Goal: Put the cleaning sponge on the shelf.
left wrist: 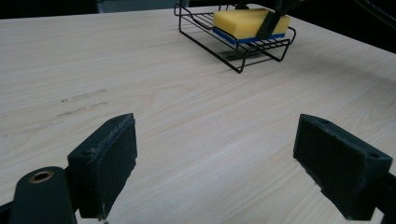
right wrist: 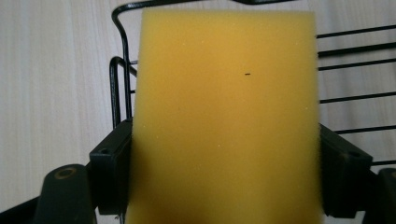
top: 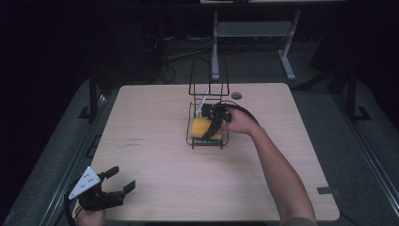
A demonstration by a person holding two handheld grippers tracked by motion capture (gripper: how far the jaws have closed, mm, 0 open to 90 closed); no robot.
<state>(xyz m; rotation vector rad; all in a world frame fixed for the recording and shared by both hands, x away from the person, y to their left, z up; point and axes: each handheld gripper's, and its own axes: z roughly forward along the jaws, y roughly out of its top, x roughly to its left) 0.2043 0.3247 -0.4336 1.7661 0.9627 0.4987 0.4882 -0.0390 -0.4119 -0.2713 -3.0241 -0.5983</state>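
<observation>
The right gripper (right wrist: 224,177) clamped the sponge (right wrist: 224,116), which stretched toward 12 o'clock over the rack (right wrist: 119,84); the left gripper (left wrist: 224,163) gaped wide.

I can read no text, label, brand, number or sign anywhere here. The yellow sponge (right wrist: 224,121) between the jaws of my right gripper (right wrist: 224,172) carries no print, just one tiny dark speck ahead of the jaws. The grey plate (top: 84,182) on top of my left gripper (top: 118,180) has a few small dark dots, no letters. The table (left wrist: 187,130) ahead of that gripper bears only faint scuff marks.
</observation>
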